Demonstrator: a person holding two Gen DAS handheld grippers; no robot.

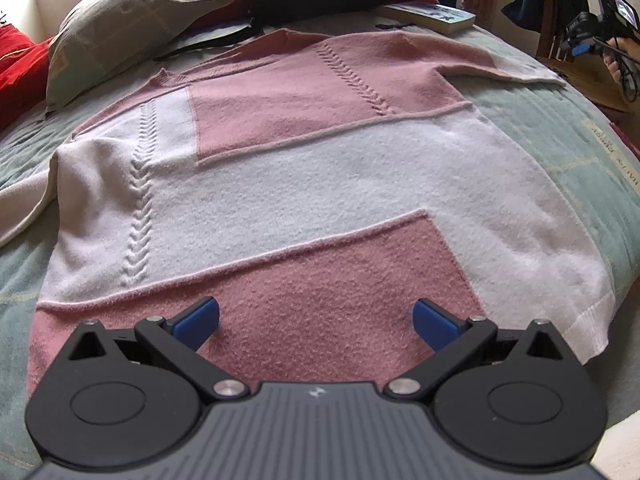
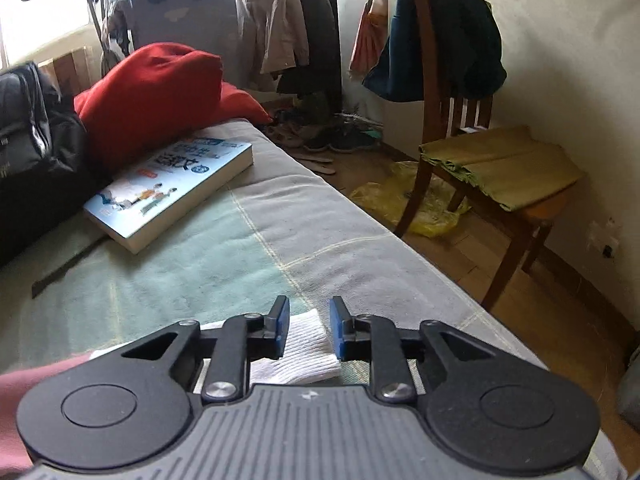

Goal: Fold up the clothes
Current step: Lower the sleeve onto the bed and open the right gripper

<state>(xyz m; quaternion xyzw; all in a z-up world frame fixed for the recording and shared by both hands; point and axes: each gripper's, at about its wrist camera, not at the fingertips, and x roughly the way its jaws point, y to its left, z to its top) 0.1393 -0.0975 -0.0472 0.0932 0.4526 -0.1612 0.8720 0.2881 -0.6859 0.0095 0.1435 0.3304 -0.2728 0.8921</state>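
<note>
A pink and white knit sweater (image 1: 312,168) lies spread flat on the bed, with its hem toward me in the left wrist view. My left gripper (image 1: 316,320) hovers wide open over the pink hem panel, with nothing between its blue pads. One sleeve stretches to the far right and ends in a white cuff (image 1: 536,74). In the right wrist view that white ribbed cuff (image 2: 308,356) lies on the bedspread below and between the fingers of my right gripper (image 2: 309,320). The jaws stand a little apart, and the pads do not press on the cuff.
A blue book (image 2: 168,188), a red pillow (image 2: 152,88) and a black bag (image 2: 28,128) lie at the head of the bed. The bed edge (image 2: 380,232) drops to the floor beside a wooden chair (image 2: 480,168). A hand holding a black device (image 1: 600,20) shows far right.
</note>
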